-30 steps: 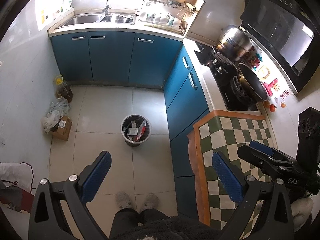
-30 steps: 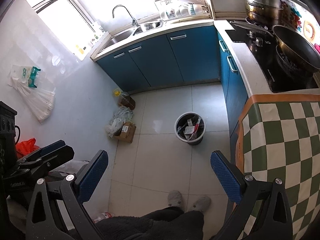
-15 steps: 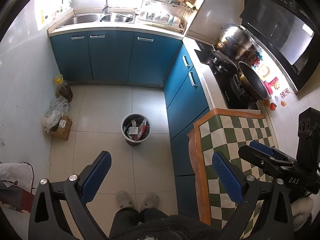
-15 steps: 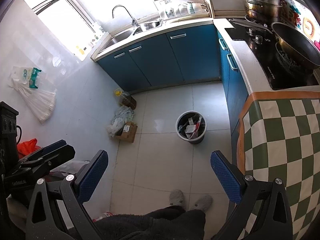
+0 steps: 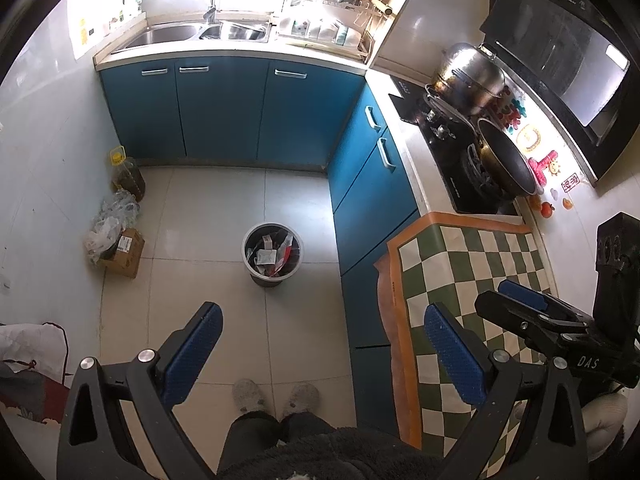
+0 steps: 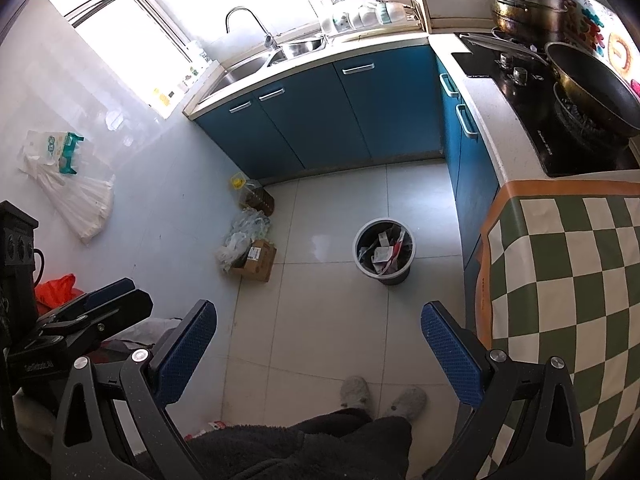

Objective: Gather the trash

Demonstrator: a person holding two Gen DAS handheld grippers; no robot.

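A grey trash bin [image 5: 272,254] with wrappers inside stands on the tiled kitchen floor; it also shows in the right wrist view [image 6: 384,251]. My left gripper [image 5: 320,350] is open and empty, held high above the floor, with the bin ahead of it. My right gripper [image 6: 318,348] is open and empty at a similar height, with the bin ahead and slightly right. The right gripper shows at the right of the left wrist view [image 5: 560,328], and the left gripper at the left of the right wrist view [image 6: 80,320].
A cardboard box [image 6: 256,260], crumpled plastic bags [image 6: 240,236] and an oil bottle [image 6: 254,196] sit by the left wall. Blue cabinets [image 5: 224,108] line the back and right. A checkered cloth [image 6: 568,280] covers the counter beside the stove with a wok [image 5: 506,160]. The person's slippered feet [image 5: 276,396] are below.
Both views have shifted slightly; the bin sits a little lower in the frames. Both grippers stay open and empty.
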